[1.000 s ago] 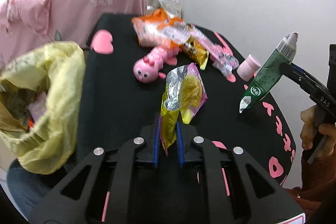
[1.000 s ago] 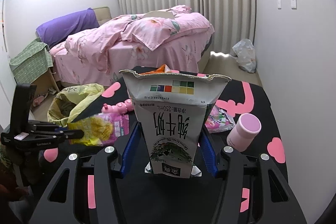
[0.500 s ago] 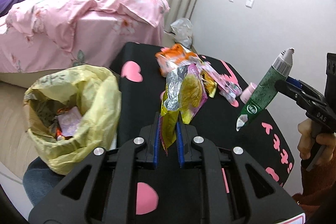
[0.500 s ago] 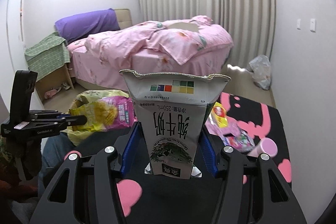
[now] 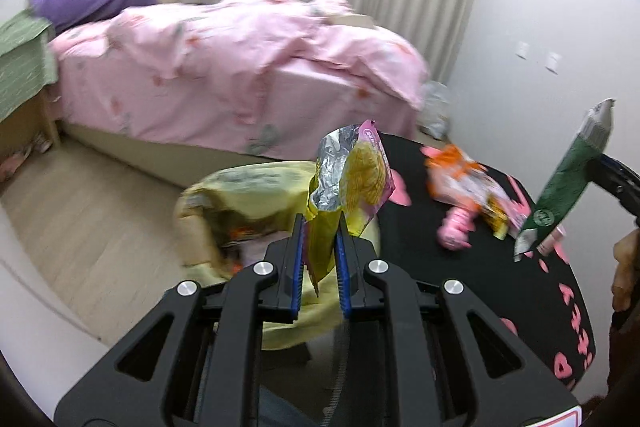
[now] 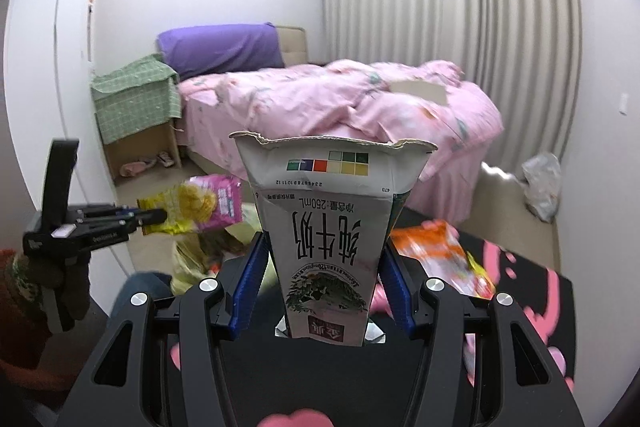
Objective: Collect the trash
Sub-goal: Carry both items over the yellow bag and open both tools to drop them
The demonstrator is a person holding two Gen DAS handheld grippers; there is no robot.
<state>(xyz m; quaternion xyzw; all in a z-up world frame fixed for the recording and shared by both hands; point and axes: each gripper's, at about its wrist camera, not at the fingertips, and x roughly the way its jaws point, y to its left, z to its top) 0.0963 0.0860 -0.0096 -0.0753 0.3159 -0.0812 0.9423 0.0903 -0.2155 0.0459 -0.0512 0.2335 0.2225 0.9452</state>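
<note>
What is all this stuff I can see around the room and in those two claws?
Snack wrapper: one, yellow and pink with foil inside, pinched in the left claw.
Milk carton: one, white and green, torn open, gripped in the right claw.
Trash bag: one, yellow, open, beside the table.
Table: one, black with pink marks.
Orange wrapper: one, on the table.
Pink toy: one, on the table, blurred.
Bed: one, pink bedding, purple pillow.
Curtain: pale, behind the bed.
Left claw: black, blue pads, shut.
Right claw: black, blue pads, clamped.
</note>
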